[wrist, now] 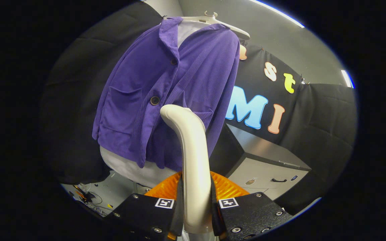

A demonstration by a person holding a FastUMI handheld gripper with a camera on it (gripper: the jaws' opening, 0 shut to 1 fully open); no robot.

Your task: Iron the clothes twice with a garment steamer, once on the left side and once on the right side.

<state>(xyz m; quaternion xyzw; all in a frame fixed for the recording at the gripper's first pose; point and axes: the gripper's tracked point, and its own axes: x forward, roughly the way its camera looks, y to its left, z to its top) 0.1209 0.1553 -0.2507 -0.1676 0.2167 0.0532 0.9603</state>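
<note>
I have the gripper [196, 204] pinching the steamer [193, 160] by its neck, both fingers pressed on it. Its head sits at twelve o'clock, against the jacket [166, 97] hanging just beyond. The cloth looks soft and light; the smooth neck may slip.

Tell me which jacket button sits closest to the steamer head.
The lower dark button, just beside the steamer head held in the hand-held gripper; the other button sits near the collar.

Bright ceiling strips [346, 78] light the booth evenly; focus is sharp, fisheye bending grows strong toward the rim.
</note>
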